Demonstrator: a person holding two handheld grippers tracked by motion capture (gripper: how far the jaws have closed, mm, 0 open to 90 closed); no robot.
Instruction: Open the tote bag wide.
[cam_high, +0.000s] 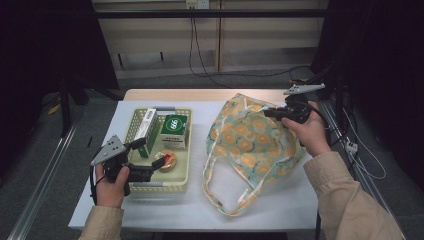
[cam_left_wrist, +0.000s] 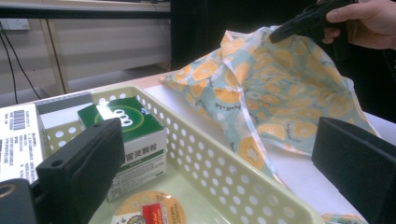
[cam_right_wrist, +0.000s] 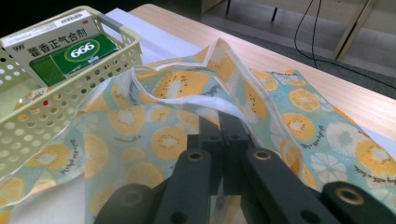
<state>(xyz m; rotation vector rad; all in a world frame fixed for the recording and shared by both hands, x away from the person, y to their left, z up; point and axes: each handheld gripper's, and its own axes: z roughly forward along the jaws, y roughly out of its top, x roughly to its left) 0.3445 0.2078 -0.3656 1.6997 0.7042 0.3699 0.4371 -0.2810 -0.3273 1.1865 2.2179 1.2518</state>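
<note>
A fruit-print cloth bag (cam_high: 255, 137) lies on the white table cover, its handles trailing toward the front. My right gripper (cam_high: 272, 114) is shut on the bag's upper rim and lifts it; in the right gripper view the closed jaws pinch the white-edged rim (cam_right_wrist: 222, 122). My left gripper (cam_high: 150, 152) stands open over the near end of the pale yellow basket (cam_high: 181, 176). In the left gripper view its jaws spread wide, with the basket wall (cam_left_wrist: 210, 163) between them and untouched. The basket holds a green box (cam_left_wrist: 133, 133), a white box (cam_high: 146, 125) and a round tin (cam_left_wrist: 149, 211).
The table's wooden far edge (cam_high: 200, 94) shows beyond the cover. Cables run across the floor behind it. Metal rails flank the table at left and right. The bag's loose handles (cam_high: 225, 195) lie toward the front edge.
</note>
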